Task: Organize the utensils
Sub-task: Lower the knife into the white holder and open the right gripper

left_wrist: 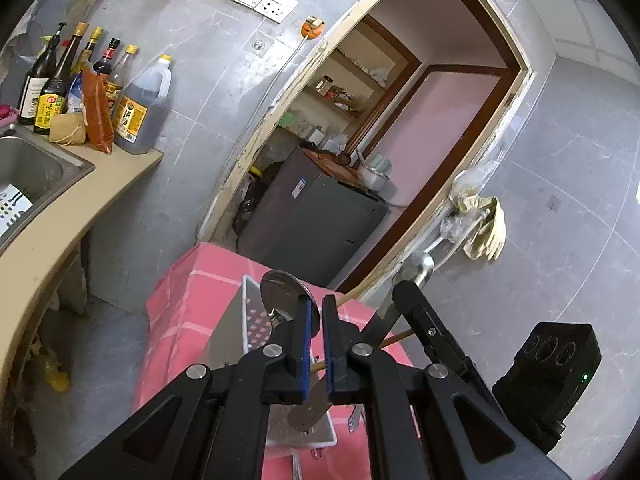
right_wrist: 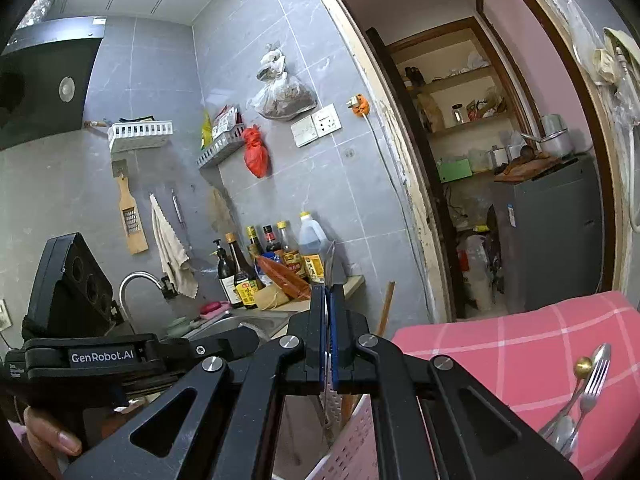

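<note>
Left gripper [left_wrist: 316, 334] is clamping a flat steel spatula [left_wrist: 289, 295] by its handle, holding it over the white perforated plastic tray [left_wrist: 250, 320] on the pink checked tablecloth [left_wrist: 188, 300]. Right gripper [right_wrist: 329, 334] is pinching a thin steel utensil [right_wrist: 331, 264] edge-on; type unclear. A steel fork [right_wrist: 594, 380] and spoons [right_wrist: 562, 432] are lying on the cloth right of the tray

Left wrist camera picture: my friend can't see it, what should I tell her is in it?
The left gripper is shut on a round-headed metal utensil, above a white slotted tray on a pink checked cloth. A sink counter with sauce bottles is at left, a doorway behind.
</note>
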Tool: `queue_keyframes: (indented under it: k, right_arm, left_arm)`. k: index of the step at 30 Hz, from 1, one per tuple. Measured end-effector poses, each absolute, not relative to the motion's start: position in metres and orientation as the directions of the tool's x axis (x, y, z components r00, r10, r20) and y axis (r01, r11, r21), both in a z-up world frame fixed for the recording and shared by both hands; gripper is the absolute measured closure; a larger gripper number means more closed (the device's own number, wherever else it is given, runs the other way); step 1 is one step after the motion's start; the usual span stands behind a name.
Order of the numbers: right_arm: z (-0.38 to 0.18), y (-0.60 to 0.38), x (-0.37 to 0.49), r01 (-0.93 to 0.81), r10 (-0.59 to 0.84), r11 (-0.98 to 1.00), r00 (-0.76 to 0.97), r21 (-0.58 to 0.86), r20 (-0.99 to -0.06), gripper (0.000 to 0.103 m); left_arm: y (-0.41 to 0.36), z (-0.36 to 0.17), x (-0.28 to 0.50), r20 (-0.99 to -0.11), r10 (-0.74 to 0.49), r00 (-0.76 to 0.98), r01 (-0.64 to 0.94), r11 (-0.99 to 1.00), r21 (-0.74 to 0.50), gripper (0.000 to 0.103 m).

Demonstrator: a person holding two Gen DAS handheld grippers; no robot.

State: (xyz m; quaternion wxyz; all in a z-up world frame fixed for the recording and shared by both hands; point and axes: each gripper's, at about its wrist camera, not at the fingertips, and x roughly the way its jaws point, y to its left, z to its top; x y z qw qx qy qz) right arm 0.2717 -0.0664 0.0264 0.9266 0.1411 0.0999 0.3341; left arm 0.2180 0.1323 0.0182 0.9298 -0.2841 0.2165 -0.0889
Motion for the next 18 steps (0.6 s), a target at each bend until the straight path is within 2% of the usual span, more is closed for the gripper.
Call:
queue_keyframes:
  k: [2, 4, 8, 10, 11, 14, 16, 18]
  right_arm:
    - [0.025, -0.067, 0.270, -0.592, 0.651, 0.735, 0.751, 0.330, -0.105, 0.100]
    - [0.026, -0.068, 0.270, -0.589, 0.651, 0.736, 0.751, 0.333, -0.111, 0.099]
    - [0.025, -0.072, 0.268, -0.581, 0.650, 0.736, 0.750, 0.348, -0.121, 0.090]
    - [0.026, -0.075, 0.266, -0.571, 0.640, 0.742, 0.760, 0.351, -0.118, 0.083]
    - [0.027, -0.079, 0.263, -0.561, 0.629, 0.749, 0.769, 0.353, -0.113, 0.076]
    - [0.031, -0.091, 0.258, -0.530, 0.596, 0.772, 0.795, 0.351, -0.110, 0.060]
    - [0.033, -0.103, 0.253, -0.503, 0.567, 0.792, 0.816, 0.346, -0.111, 0.053]
    - [0.036, -0.116, 0.247, -0.473, 0.533, 0.815, 0.838, 0.334, -0.115, 0.041]
  left_arm:
    - [0.132, 0.019, 0.216, -0.367, -0.284, 0.886, 0.035, 0.830, -0.557, 0.090]
    - [0.131, 0.019, 0.213, -0.374, -0.277, 0.885, 0.030, 0.836, -0.548, 0.081]
    - [0.132, 0.021, 0.204, -0.369, -0.253, 0.894, 0.016, 0.842, -0.540, 0.070]
    - [0.132, 0.023, 0.201, -0.372, -0.244, 0.895, 0.009, 0.846, -0.533, 0.068]
    - [0.131, 0.024, 0.199, -0.374, -0.236, 0.897, 0.005, 0.851, -0.525, 0.066]
    - [0.126, 0.033, 0.190, -0.362, -0.189, 0.913, -0.007, 0.879, -0.477, 0.055]
    - [0.121, 0.041, 0.186, -0.350, -0.151, 0.925, -0.019, 0.899, -0.438, 0.043]
    - [0.114, 0.049, 0.183, -0.340, -0.121, 0.933, -0.026, 0.916, -0.399, 0.035]
